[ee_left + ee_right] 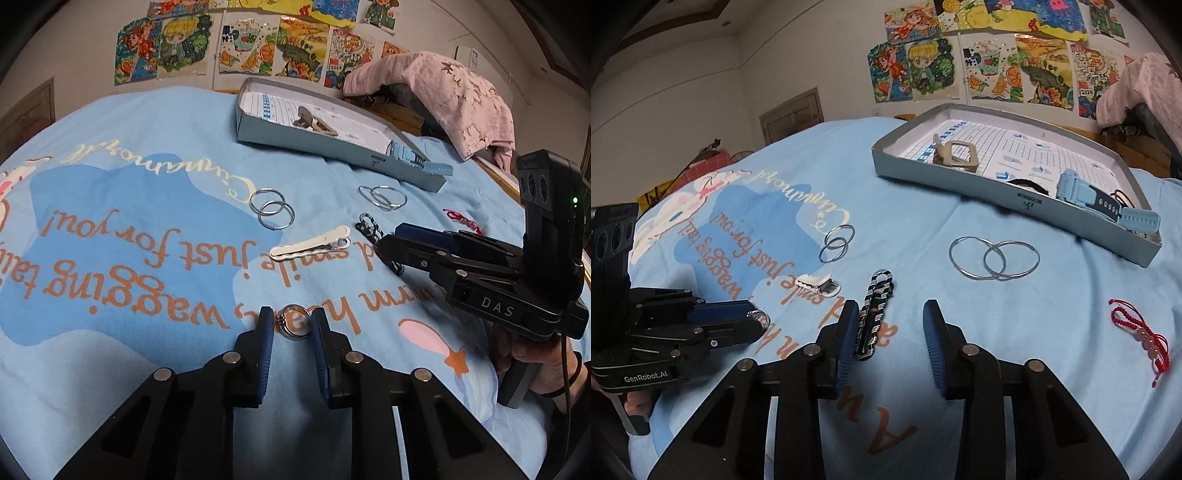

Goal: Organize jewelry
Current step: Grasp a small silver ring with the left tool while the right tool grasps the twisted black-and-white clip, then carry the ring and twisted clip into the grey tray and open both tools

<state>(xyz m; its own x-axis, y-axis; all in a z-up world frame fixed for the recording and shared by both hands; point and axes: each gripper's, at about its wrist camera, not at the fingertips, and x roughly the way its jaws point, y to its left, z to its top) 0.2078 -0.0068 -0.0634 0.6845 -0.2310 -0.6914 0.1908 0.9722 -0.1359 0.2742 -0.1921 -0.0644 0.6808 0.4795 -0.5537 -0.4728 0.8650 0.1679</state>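
My left gripper (292,325) stands with its blue pads on either side of a silver ring (294,320) on the blue bedspread; whether the pads touch it I cannot tell. My right gripper (889,314) is open, its left pad beside a black-and-white chain bracelet (873,314). A grey box lid (997,192) at the back holds a beige clip (955,155) and a light blue watch (1086,195). Two small key rings (271,208), two thin hoop earrings (993,258), a white hair clip (310,243) and a red cord bracelet (1141,332) lie loose.
The bedspread (129,221) has a printed cartoon and orange lettering. A pink cloth (443,92) is draped over something at the back right. Drawings (979,55) hang on the wall behind. The bed's wooden edge (498,173) runs on the right.
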